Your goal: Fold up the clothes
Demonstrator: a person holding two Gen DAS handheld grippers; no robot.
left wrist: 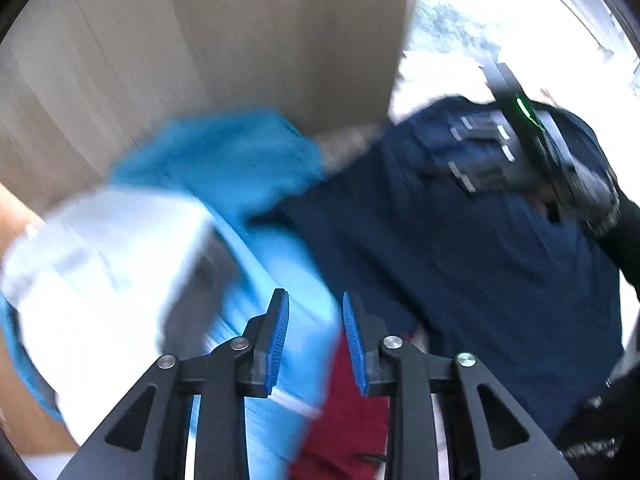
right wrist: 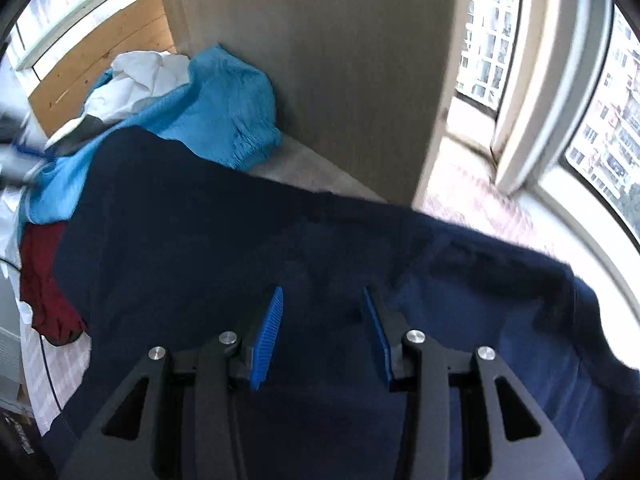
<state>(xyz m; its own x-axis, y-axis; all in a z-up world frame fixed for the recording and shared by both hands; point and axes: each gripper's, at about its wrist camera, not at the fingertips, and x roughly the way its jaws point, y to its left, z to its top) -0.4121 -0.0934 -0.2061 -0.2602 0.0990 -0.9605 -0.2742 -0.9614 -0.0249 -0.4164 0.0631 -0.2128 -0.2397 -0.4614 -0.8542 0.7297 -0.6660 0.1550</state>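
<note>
A large navy garment [right wrist: 200,240] lies spread over the surface, and my right gripper [right wrist: 326,328] hovers over it. Its blue pads [right wrist: 268,332] stand apart and press on nothing. The left wrist view is blurred by motion. There my left gripper [left wrist: 316,336] is open above a light blue garment [left wrist: 280,280] and a red garment [left wrist: 352,420], with nothing pinched. The navy garment [left wrist: 460,260] fills the right of that view, and the right gripper's housing [left wrist: 532,120] sits at its far end. A white garment [left wrist: 100,264] lies to the left.
The light blue garment [right wrist: 224,100] and the white garment [right wrist: 136,76] are heaped at the back left against a grey wall panel [right wrist: 340,60]. The red garment [right wrist: 44,280] sits at the left edge. A bright window [right wrist: 600,140] is on the right, and wooden boards [right wrist: 100,40] at the top left.
</note>
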